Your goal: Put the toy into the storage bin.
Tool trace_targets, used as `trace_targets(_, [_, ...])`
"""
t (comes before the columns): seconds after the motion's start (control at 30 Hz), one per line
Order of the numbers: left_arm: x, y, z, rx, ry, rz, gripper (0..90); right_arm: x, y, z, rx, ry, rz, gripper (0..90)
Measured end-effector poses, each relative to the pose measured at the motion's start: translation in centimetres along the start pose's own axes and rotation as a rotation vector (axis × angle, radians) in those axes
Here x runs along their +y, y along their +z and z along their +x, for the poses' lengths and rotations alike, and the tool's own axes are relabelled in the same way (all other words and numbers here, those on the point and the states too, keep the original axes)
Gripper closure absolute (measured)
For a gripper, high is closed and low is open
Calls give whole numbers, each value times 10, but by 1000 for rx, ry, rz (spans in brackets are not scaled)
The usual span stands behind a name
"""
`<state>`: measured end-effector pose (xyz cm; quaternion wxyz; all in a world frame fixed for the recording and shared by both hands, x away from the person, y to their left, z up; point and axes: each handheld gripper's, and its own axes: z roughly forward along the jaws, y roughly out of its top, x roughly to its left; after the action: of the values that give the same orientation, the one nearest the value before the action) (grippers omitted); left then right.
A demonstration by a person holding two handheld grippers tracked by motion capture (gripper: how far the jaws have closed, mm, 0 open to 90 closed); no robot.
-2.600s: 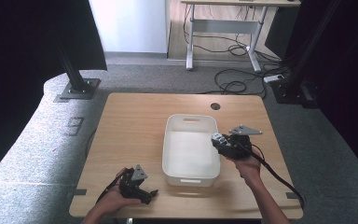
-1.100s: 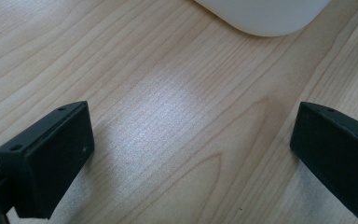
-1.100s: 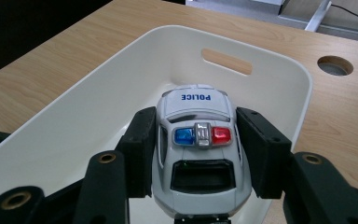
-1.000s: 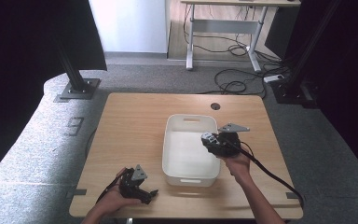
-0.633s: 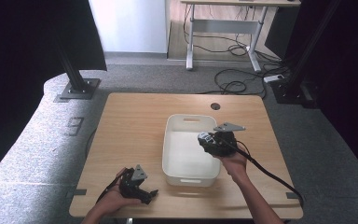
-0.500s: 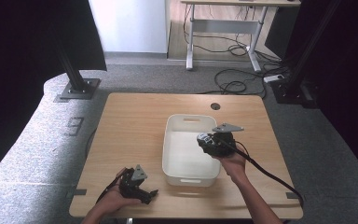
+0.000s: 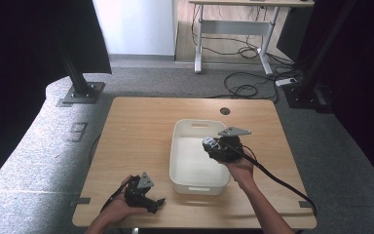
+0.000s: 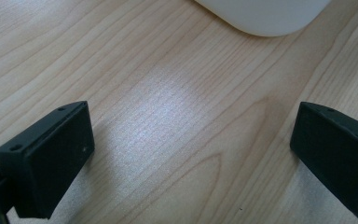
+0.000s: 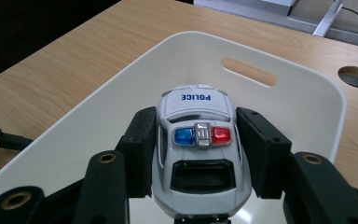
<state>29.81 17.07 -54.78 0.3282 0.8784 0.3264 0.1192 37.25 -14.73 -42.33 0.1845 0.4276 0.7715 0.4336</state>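
The right gripper [image 9: 196, 154] pinches a toy police car [image 9: 198, 140] by its sides, holding it over the white bin [image 7: 197, 183] (likely to drop it in). The left gripper [image 8: 191, 154] rests spread wide near the bin's corner.

High view: fixed above the near side of the wooden table [image 7: 141, 126], facing forward and down, far enough to take in the whole top and the floor beyond.

Left gripper view: riding low, very near the tabletop, aimed down past a corner of the white bin [image 8: 265, 16].

Right gripper view: looking along its jaws, close over the same bin [image 9: 279, 74], toward the table's far edge.

Shared by all three: bin and tabletop.
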Motion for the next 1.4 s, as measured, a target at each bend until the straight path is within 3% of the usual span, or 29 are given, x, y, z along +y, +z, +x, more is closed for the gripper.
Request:
trace_targets(0.57, [0, 0, 0, 0, 0, -1, 0, 22, 34, 37, 31, -48, 52, 501])
trace_targets(0.73, [0, 0, 0, 1, 0, -1, 0, 29, 50, 48, 41, -47, 80, 501])
trace_targets(0.93, [0, 0, 0, 0, 2, 0, 0, 32, 76, 59, 18, -57, 127, 500])
trace_targets(1.2, [0, 0, 0, -2, 1, 1, 0, 24, 115, 51, -56, -14, 229, 500])
trace_targets(1.4, [0, 0, 0, -2, 4, 3, 0, 14, 139, 43, -96, -30, 316, 500])
